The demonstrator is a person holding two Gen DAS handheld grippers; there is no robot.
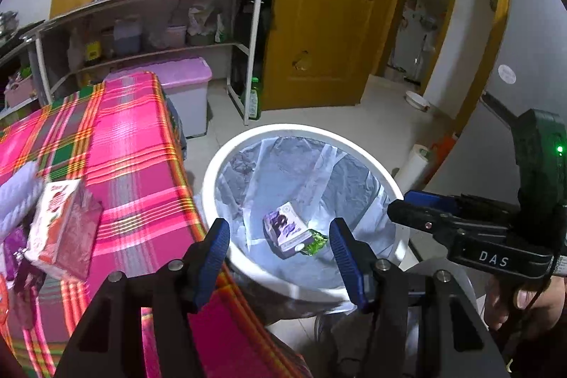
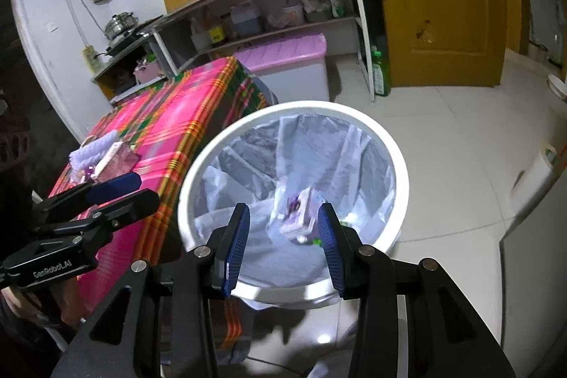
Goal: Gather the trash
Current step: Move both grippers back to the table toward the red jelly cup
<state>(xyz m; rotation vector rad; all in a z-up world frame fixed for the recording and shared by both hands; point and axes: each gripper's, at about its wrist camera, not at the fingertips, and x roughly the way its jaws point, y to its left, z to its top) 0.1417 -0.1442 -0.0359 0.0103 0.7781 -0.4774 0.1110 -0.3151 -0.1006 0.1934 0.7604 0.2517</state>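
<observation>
Inside one white bin (image 1: 226,162): one purple carton (image 1: 285,229), one green wrapper (image 1: 314,241); both grippers (image 1: 278,254) (image 2: 283,236) empty, jaws apart.

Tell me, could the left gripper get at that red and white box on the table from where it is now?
Probably yes. The left gripper is open and empty, and the red and white box lies uncovered on the checked tablecloth, with nothing between them. It now points at the bin, so it would need to swing over.

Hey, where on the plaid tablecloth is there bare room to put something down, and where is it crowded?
The plaid tablecloth is bare from the red-and-white carton to its far end by the pink-lidded storage bin, and along the edge beside the white trash bin. The near corner is crowded: the carton, a white knitted bundle and small purple items.
</observation>
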